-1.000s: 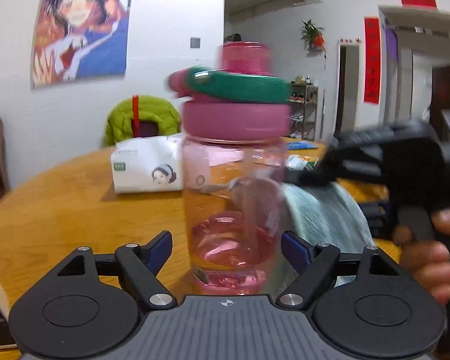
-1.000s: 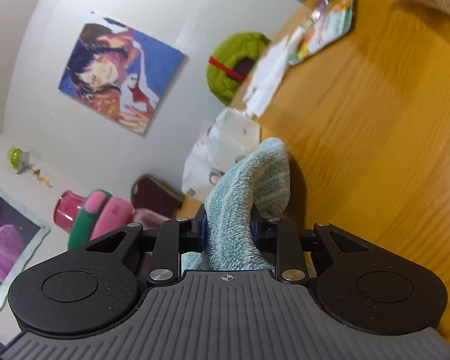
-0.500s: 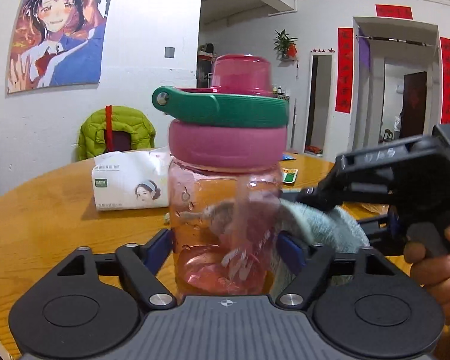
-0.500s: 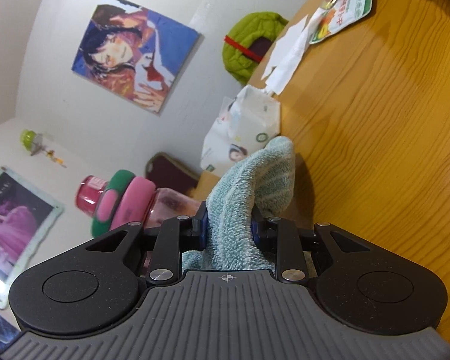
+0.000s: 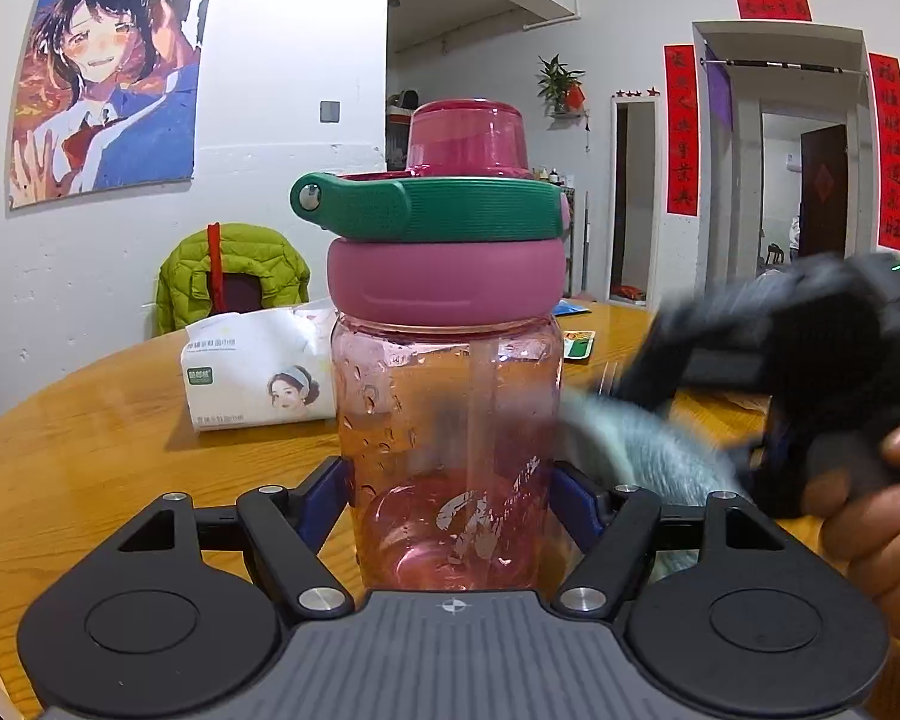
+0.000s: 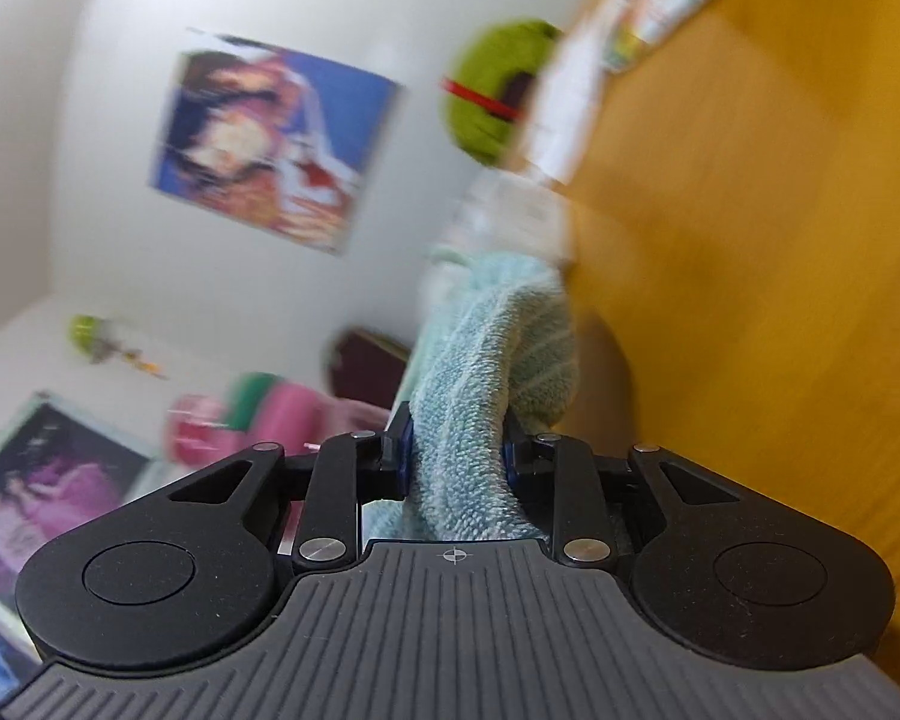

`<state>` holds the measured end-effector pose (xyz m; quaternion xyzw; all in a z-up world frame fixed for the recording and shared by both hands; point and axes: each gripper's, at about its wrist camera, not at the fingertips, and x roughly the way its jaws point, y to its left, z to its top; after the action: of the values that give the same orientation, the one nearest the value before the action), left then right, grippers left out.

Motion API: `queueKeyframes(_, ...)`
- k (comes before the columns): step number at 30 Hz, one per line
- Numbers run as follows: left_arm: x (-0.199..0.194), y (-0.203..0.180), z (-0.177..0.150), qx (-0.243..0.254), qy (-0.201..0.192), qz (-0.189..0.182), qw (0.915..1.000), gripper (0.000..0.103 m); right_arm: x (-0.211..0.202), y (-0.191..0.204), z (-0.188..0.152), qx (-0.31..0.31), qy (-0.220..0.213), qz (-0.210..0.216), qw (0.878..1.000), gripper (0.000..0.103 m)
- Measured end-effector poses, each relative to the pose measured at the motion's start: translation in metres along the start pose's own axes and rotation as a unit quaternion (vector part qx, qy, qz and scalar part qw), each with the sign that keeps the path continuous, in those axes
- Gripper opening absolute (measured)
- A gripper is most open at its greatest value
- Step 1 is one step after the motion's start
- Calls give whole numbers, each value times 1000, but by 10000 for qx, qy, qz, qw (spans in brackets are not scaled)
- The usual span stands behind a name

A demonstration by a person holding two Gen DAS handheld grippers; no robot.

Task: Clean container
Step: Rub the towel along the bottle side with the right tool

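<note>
Bottle (image 5: pixel 447 420) upright on round wooden table (image 5: pixel 90 462); poster (image 5: pixel 105 84) on white wall.

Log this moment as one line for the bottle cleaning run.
left tongs: shut on pink bottle | right tongs: shut on teal cloth | cloth beside bottle, contact unclear | lid on

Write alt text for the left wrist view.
The left gripper clamps a clear pink water bottle with a pink and green lid, upright on a wooden table. To its right, a hand holds the right gripper with a pale blue cloth against the bottle.
</note>
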<state>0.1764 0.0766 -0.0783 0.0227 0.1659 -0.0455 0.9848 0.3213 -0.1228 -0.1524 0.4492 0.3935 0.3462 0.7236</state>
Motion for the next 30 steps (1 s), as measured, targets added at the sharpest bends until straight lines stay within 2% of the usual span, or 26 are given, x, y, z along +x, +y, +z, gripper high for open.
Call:
queueKeyframes(2,0,0,0,-2,0,1,10000,70,7,-1,-2,-124,143,-496,9986,28)
queueKeyframes(3,0,1,0,-4,1,0,10000,71,8,1,-3,-233,151,-610,9977,28)
queueKeyframes(4,1,1,0,-3,0,1,10000,71,6,6,-3,-354,82,-526,9980,28)
queueKeyframes(6,1,1,0,-9,-4,0,10000,70,-7,14,-4,-465,-252,132,9985,28)
queueKeyframes(8,2,1,0,4,-7,8,10000,70,-20,19,-2,-470,-522,864,9938,28)
queueKeyframes(10,2,0,0,10,-11,11,10000,70,-25,18,-1,-291,-588,1272,9897,28)
queueKeyframes(12,2,1,1,-6,-19,4,10000,70,-17,8,-1,45,-361,1179,9924,28)
queueKeyframes(16,2,1,1,-12,-17,5,10000,71,0,-12,0,500,-44,533,9973,28)
queueKeyframes(17,2,1,1,-26,-7,28,10000,70,2,-12,0,452,-20,379,9983,28)
queueKeyframes(19,0,-4,1,-200,105,314,9993,78,3,-5,-1,162,-112,216,9996,28)
queueKeyframes(20,-1,-6,1,-307,173,487,9982,84,1,0,-2,-13,-223,207,9995,29)
queueKeyframes(21,-3,-10,0,-343,225,635,9971,86,0,4,-2,-189,-334,197,9991,29)
queueKeyframes(24,-8,-26,-1,-238,304,962,9946,86,-9,13,-2,-565,-650,250,9960,29)
queueKeyframes(27,-14,-37,-3,-14,252,1025,9944,85,-15,16,-1,-715,-765,362,9938,29)
queueKeyframes(30,-15,-40,-4,133,275,841,9960,78,-18,18,-1,-759,-680,433,9939,29)
